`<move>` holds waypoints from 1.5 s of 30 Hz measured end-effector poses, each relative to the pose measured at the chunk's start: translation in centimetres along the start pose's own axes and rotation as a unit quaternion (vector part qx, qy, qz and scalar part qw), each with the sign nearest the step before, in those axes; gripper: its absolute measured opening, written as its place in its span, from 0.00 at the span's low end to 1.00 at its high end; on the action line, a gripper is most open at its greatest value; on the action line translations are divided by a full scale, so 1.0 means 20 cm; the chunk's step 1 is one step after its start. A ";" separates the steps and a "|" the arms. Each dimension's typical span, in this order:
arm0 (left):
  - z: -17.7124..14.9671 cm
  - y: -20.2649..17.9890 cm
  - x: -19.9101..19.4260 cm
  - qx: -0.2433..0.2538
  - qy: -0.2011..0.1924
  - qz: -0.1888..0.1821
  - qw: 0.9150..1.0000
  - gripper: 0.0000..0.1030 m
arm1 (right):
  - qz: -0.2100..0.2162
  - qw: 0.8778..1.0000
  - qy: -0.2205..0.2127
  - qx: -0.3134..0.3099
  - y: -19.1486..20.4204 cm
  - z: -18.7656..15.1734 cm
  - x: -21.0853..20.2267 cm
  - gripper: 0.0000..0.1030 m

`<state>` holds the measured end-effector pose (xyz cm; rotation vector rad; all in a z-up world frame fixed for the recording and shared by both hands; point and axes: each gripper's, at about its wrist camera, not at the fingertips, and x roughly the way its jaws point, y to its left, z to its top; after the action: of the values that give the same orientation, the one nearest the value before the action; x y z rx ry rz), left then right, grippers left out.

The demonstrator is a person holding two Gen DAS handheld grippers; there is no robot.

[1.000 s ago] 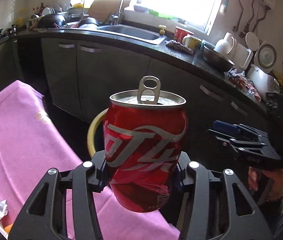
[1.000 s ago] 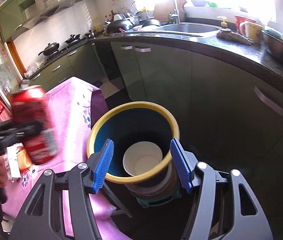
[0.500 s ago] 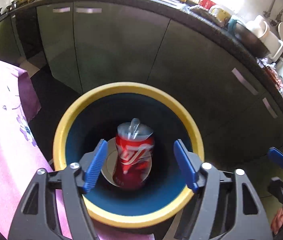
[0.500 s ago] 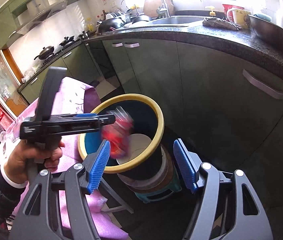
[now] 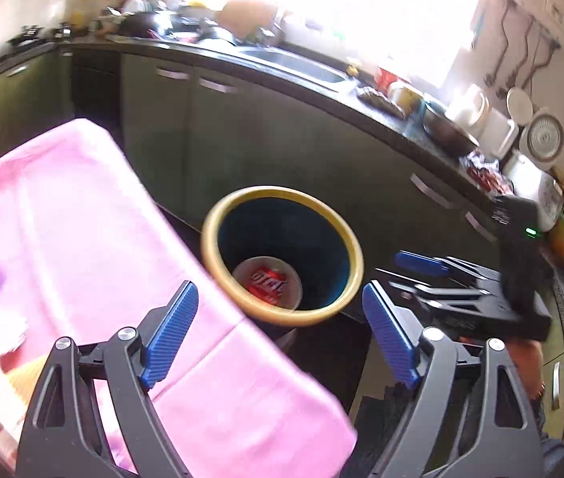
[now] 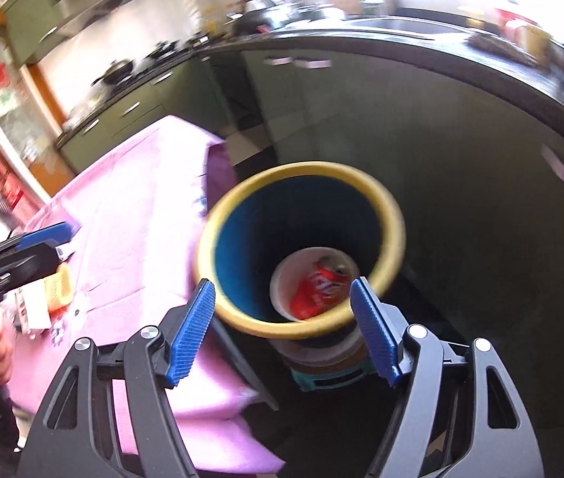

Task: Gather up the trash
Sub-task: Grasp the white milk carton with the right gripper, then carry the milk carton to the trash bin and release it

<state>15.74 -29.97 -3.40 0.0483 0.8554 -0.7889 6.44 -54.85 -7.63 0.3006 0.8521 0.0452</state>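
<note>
Blown-out window (image 5: 321, 8) glare; motion blur

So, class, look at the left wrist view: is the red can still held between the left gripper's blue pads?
No: the red can lies at the bottom of the yellow-rimmed bin, and the left gripper stands open and empty.

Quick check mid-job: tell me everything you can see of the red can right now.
The red can with white lettering, metal by its look, lies on its side at the bottom of the bin, a dark blue-walled bin with a yellow rim. It rests in a white bowl-like container there. In the left wrist view only part of the can shows. Motion blur hides dents and the top. No gripper touches it.
</note>
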 end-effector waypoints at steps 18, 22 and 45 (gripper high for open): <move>-0.52 0.77 -1.09 -0.156 -0.143 0.219 0.952 0.87 | 0.162 0.965 -0.020 -0.203 1.36 -0.28 0.15 0.75; -0.59 0.86 -1.14 -0.185 -0.146 0.230 0.944 0.87 | 0.150 0.967 -0.019 -0.203 1.51 -0.31 0.24 0.75; -0.71 0.99 -1.17 -0.207 -0.144 0.220 0.942 0.88 | 0.078 0.973 0.014 -0.219 1.67 -0.34 0.56 0.55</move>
<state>9.82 3.14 -1.92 -0.2382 0.6801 -0.1787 11.42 -19.45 -10.64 -0.0492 0.8220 0.3789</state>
